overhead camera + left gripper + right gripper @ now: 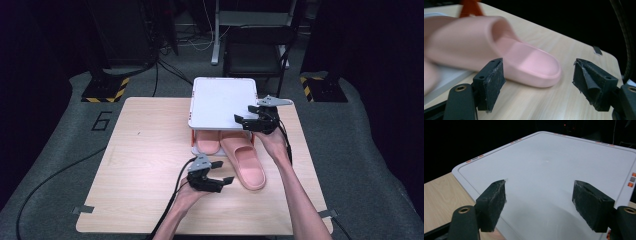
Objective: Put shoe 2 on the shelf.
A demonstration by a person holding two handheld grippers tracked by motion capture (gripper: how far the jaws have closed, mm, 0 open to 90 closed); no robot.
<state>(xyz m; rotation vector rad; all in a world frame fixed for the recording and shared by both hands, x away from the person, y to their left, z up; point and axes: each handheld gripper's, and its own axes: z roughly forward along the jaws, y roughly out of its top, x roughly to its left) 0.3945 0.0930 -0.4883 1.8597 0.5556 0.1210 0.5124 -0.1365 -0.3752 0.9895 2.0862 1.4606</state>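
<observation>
The pink slipper (245,162) lies on the table (140,150), heel toward the person, toe probably under the white shelf (222,102). The left gripper (217,182), jaws apart and empty, sits just left of its heel; the right gripper (246,120), also open, hovers over the shelf.

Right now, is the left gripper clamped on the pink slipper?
No. The left gripper stands open, the pink slipper lying beyond its pads, untouched.
</observation>
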